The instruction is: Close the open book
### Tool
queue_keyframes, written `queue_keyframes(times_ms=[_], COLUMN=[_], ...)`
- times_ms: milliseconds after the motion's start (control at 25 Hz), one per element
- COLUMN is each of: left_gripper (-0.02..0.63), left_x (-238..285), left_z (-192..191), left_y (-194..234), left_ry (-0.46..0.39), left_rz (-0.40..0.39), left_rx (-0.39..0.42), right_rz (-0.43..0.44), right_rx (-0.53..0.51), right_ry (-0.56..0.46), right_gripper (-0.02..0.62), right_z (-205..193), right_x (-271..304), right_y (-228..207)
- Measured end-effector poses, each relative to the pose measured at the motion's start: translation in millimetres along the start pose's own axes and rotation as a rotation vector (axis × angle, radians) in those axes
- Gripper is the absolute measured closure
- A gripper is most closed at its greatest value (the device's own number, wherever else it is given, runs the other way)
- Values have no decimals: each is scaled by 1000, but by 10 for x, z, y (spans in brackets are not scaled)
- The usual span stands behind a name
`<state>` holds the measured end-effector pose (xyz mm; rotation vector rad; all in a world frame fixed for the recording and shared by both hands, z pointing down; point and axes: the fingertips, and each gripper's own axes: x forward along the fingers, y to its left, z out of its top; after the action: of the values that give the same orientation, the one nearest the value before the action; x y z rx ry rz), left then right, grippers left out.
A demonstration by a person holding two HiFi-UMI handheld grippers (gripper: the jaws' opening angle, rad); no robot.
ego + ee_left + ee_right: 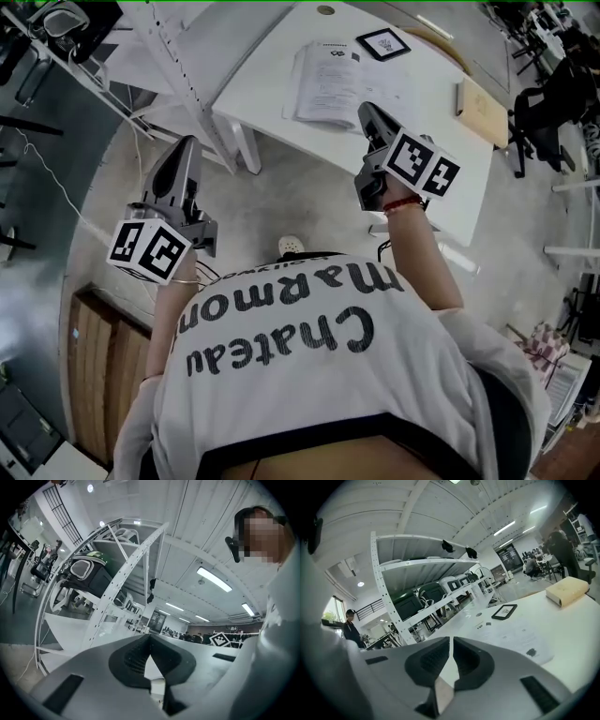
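The open book (330,82) lies flat on the white table (265,67), its pages facing up. In the right gripper view the open book (520,641) spreads out just past the jaws. My right gripper (367,111) hovers over the book's near edge, its jaws shut with nothing between them. From its own camera the right gripper (451,639) shows both tips meeting. My left gripper (185,146) is off the table's left side, over the floor beside the table leg. The left gripper (150,637) is shut and empty too, pointing towards a shelving rack.
A black-framed marker card (382,43) lies beyond the book, and a tan box (482,111) sits at the table's right end. A white shelving rack (173,56) stands left of the table. Wooden boards (103,366) lie on the floor at lower left.
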<state>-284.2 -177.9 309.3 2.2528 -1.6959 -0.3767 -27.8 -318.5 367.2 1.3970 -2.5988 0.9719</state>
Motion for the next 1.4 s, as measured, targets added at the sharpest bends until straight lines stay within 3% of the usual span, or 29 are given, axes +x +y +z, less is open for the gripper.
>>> queue_keyframes(times_ms=[320,640,880,1040,1120,1400], left_gripper=[583,583,583,583,583,583], left_x=[308,479,470,463,451,354], left_z=[44,28,-33,-45,-34,-78], left_y=[169,266,332,342,343,392], left_ry=[-34,-47,-57,-55,-58,-61], left_rz=[48,83,110,122,128,158], left_rx=[3,2,-8,-5,-5,-12], right_rz=[30,49,117,140,149,107], right_rx=[-35,-56,-117,-267,-356,-876], right_ry=[30,112,205,289,365,505], right_gripper=[554,554,552,531,370,367], right_z=[170,58,-150,-351,-500,-824], right_x=[441,740,897,957,970,1008], right_y=[-132,-288,-261,-257,-256,-249])
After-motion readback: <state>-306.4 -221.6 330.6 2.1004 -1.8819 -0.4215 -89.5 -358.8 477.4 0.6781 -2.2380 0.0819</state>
